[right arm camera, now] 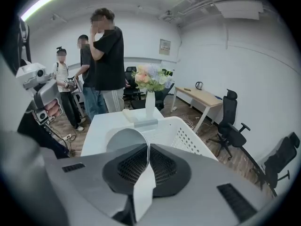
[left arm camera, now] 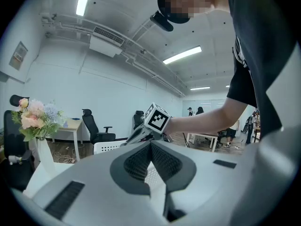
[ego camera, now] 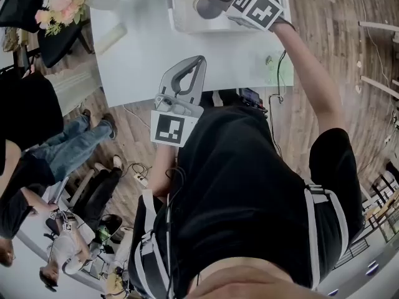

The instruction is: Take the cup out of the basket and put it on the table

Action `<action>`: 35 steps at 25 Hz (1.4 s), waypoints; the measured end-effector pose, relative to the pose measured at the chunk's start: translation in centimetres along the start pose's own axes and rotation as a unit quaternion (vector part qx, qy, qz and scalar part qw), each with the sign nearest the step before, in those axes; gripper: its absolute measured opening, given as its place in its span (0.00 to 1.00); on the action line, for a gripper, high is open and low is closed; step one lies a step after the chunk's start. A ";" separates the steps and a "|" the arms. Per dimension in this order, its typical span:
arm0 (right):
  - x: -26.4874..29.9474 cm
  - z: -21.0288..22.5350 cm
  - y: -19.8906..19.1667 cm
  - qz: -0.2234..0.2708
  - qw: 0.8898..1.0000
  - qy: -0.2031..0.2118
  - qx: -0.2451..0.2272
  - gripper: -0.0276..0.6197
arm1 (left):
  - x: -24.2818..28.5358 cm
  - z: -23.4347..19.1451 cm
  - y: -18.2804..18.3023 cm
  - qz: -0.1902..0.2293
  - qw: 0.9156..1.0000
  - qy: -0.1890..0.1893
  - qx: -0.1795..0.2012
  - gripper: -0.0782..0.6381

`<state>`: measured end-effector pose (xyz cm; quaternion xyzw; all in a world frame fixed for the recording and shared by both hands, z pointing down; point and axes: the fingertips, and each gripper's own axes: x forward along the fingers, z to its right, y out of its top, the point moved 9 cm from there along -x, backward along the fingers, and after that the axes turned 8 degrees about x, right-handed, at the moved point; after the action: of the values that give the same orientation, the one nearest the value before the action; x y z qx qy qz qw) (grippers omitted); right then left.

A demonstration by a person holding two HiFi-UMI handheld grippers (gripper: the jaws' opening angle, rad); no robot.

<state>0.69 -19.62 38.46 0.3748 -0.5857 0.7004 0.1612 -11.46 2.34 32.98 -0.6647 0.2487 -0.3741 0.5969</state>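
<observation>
Only the rim and upper wall of the cup show, just left of the right gripper. The rest lies behind the jaws that pinch its wall. In the head view that gripper covers part of the cup, and the basket beneath it runs off the top edge (its far wall is out of frame). In the left gripper view the left gripper hides the right gripper's jaws, and the basket ahead of its tips shows only as a sliver.
</observation>
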 end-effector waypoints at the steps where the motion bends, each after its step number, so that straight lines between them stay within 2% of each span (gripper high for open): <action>1: -0.6 -0.3 0.2 0.010 1.000 -0.001 0.005 0.09 | 0.0 0.1 0.0 0.001 1.000 0.000 0.000 0.14; 8: -4.9 -3.0 0.9 0.083 0.996 -0.007 0.040 0.09 | -0.2 0.5 0.9 0.010 1.000 -0.001 0.009 0.14; 15: -9.2 -5.3 0.4 0.164 0.984 -0.013 0.072 0.09 | -0.2 0.5 1.3 0.015 1.000 0.008 0.017 0.14; 23: -12.7 -8.2 -1.9 0.285 0.948 -0.019 0.138 0.09 | -0.6 0.2 1.6 0.026 0.998 0.020 0.044 0.14; 27: -14.3 -9.8 -3.1 0.329 0.934 -0.036 0.138 0.09 | -0.4 0.9 2.3 0.032 0.998 0.024 0.044 0.14; 30: -14.4 -11.1 -4.3 0.366 0.918 -0.034 0.149 0.09 | -0.2 1.0 2.3 0.038 0.998 0.030 0.039 0.14; 32: -14.3 -11.9 -5.4 0.381 0.909 -0.034 0.166 0.09 | -0.2 1.1 2.3 0.040 0.998 0.030 0.037 0.14; 35: -14.2 -12.8 -6.8 0.383 0.903 -0.035 0.189 0.09 | -0.1 1.4 2.2 0.038 0.998 0.026 0.035 0.14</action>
<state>10.34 -2.79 32.65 0.1693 -0.5459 0.7922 -0.2140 -10.19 2.93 30.76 -0.6234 0.2762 -0.3766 0.6271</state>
